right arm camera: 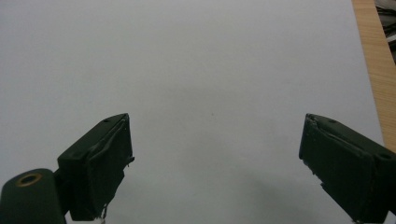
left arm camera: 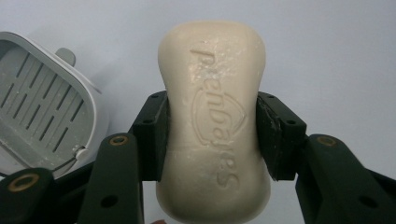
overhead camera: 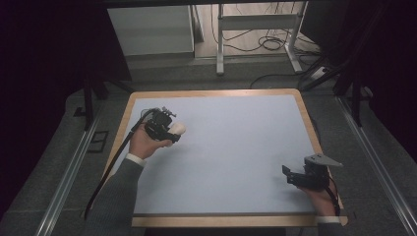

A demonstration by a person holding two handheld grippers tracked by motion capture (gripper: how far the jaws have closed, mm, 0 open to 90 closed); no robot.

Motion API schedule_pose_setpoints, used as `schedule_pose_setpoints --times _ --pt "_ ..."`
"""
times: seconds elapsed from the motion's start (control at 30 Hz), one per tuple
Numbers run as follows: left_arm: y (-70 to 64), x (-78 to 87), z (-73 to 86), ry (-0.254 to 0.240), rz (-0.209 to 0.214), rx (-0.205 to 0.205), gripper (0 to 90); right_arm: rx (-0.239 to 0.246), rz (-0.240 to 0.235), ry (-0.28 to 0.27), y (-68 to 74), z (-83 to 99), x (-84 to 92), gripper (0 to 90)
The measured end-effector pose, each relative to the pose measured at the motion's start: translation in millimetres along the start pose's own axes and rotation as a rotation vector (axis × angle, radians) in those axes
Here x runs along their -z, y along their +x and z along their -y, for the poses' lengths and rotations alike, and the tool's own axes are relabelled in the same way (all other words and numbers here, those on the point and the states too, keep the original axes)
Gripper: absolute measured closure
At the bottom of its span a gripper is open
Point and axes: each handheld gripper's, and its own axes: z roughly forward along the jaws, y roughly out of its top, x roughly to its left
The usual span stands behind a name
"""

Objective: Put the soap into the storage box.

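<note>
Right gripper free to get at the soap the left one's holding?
Probably yes: the right gripper stands open with nothing between its jaws, and bare table lies between it and the soap, though the left gripper clamps its middle.

Three cameras covering one table

One is looking forward and down over the whole table (overhead camera: 221,162); two are riding the grippers, one sitting very close on a soap bar (left arm camera: 215,121), one facing the bare mat near the wooden edge (right arm camera: 373,60).
</note>
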Motion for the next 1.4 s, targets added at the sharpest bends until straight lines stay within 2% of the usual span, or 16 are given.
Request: schedule_pose_setpoints --times 0.13,0.57,0.87,1.17,1.4 --pt "5.5 1.5 -2.1 0.003 -0.019 0.004 49.4 0.0 0.001 0.0 -0.3 0.1 -0.1 9.5" --pt "23.1 2.1 -5.2 0.014 -0.024 0.041 49.4 0.0 0.004 0.004 -1.9 0.9 -0.6 9.5" --pt "38.0 0.8 -6.1 0.018 0.003 0.078 49.4 0.002 0.005 0.006 -1.7 1.1 -0.7 9.5" --pt "53.4 2.4 -5.3 0.008 -0.04 0.123 49.4 0.001 0.006 0.008 -2.2 1.3 -0.9 9.5" --pt "65.3 -1.2 -6.7 0.006 -0.042 0.161 49.4 0.004 0.01 0.009 -2.6 1.6 -1.2 9.5"
